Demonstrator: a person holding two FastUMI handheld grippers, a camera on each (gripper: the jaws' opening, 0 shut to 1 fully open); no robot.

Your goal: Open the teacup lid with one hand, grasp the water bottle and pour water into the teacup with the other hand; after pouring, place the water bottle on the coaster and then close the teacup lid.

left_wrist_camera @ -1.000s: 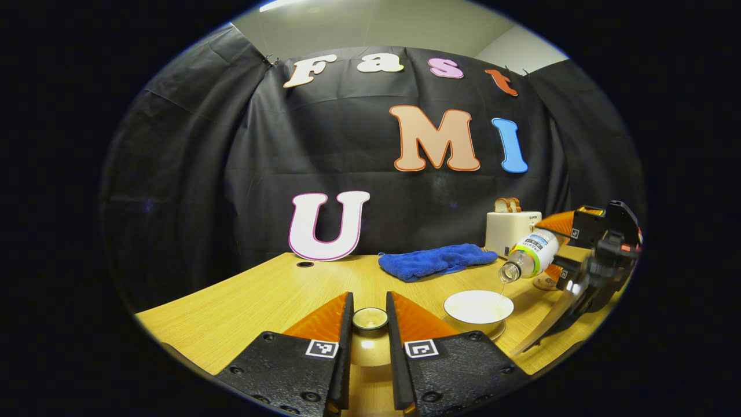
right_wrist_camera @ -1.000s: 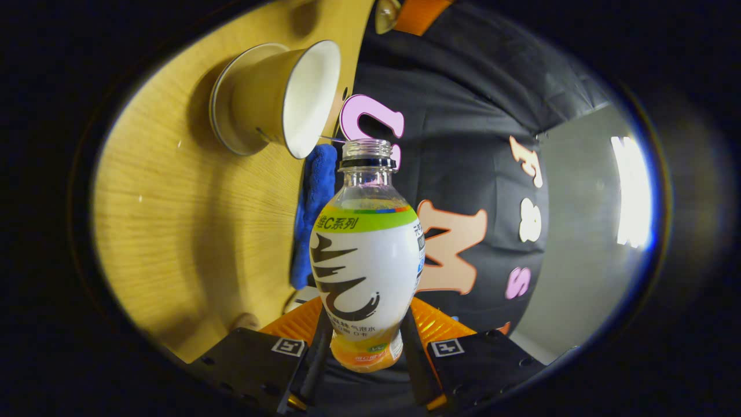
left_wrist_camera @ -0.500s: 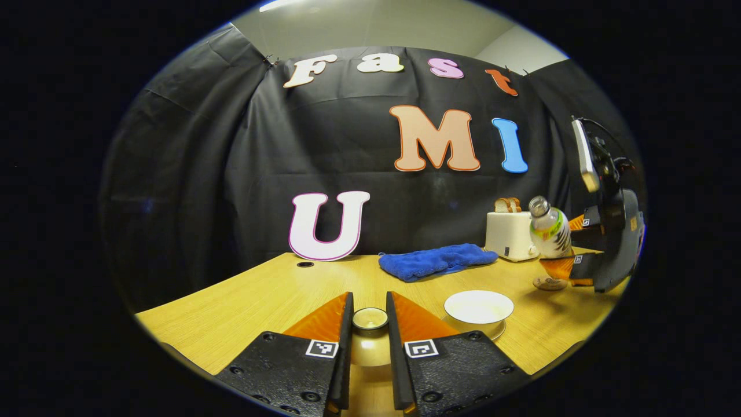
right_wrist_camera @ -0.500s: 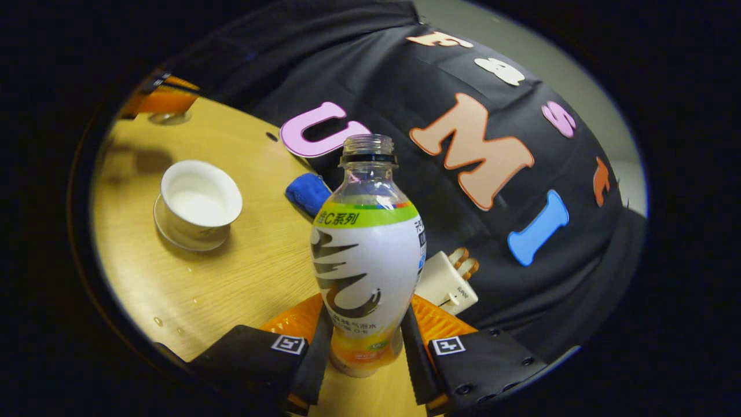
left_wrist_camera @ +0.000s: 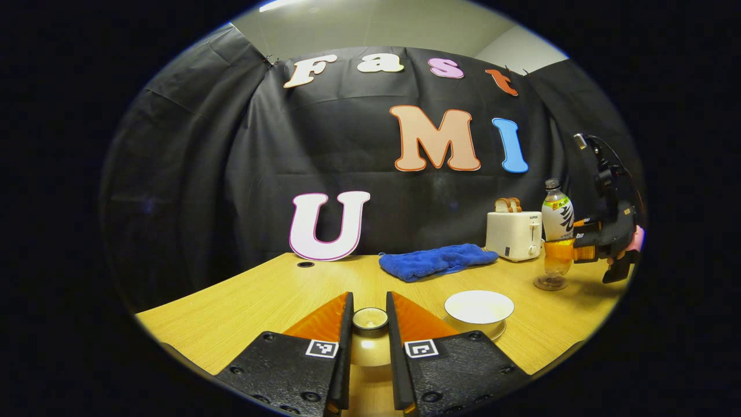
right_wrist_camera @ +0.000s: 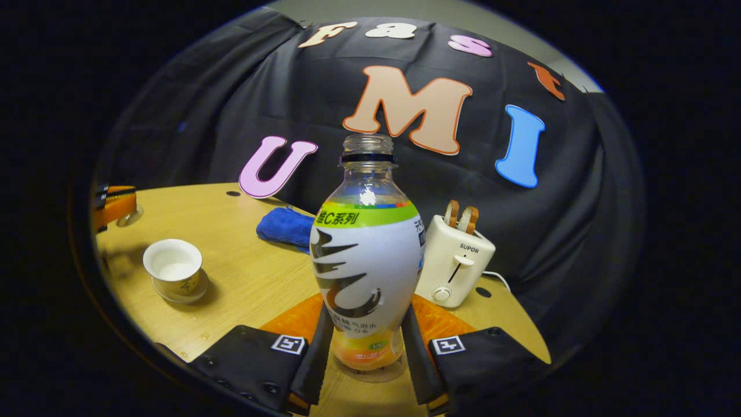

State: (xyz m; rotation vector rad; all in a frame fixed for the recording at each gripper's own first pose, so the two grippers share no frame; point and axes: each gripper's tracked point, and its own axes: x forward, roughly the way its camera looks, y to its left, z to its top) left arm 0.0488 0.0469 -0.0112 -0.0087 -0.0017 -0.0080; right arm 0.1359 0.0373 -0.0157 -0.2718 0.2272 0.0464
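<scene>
Right hand-held gripper (right_wrist_camera: 366,347) clamps upright water bottle (right_wrist_camera: 367,255); left hand-held gripper (left_wrist_camera: 369,324) grips teacup lid (left_wrist_camera: 370,318).

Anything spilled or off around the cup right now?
A few droplets sit on the table near the cup, likely splashed from pouring. The bottle is upright in the right claw; the lid is in the left claw. Nothing else stands out.
</scene>
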